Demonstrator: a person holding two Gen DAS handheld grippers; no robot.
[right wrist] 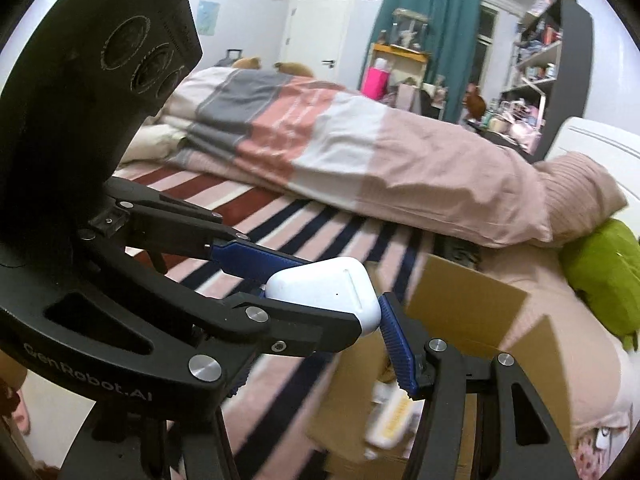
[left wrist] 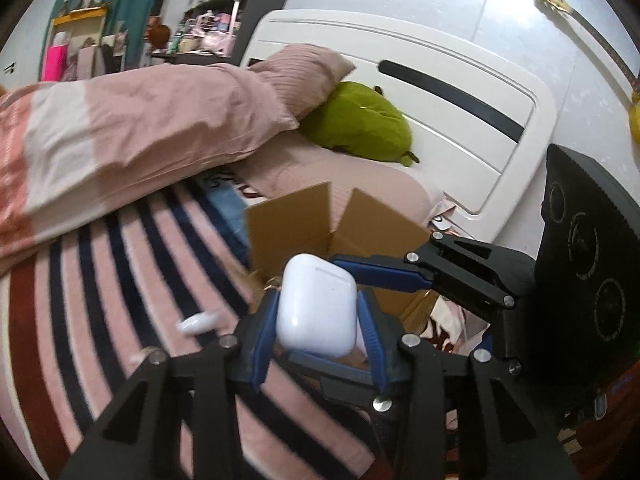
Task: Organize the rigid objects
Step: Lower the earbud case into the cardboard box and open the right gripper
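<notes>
The left gripper (left wrist: 318,334) held a white earbud case (left wrist: 318,308), its blue fingers (left wrist: 264,344) pinching the case's two side faces; the case sat upright between them, rounded base toward the camera and the lid seam at its far end. In the right wrist view the same case (right wrist: 324,294) projected from those fingers, long axis pointing toward the box (right wrist: 460,312). The right gripper (right wrist: 408,364) was partly in view: only one blue finger (right wrist: 396,352) showed there, touching or very nearly touching the case's lid end, and whether that pair was spread or pressed together could not be told. In the left view a finger of the right gripper (left wrist: 384,276) lay across the scene just behind the case. Directly beyond the case stood the cardboard box (left wrist: 304,224), flaps raised, on the striped bed cover (left wrist: 120,280); some items lay inside it, blurred. A small white object (left wrist: 198,322), too blurred to identify, lay on the cover to the left of the fingers. Farther off were a folded duvet (left wrist: 140,128), a pillow (left wrist: 308,76), a green plush (left wrist: 360,120) and the headboard (left wrist: 440,80). Judgement: the left hand carried the case and was the one placed to deliver it; the box opening lay ahead of and below the fingers, so the remaining move called for a short advance over the rim before letting go.
</notes>
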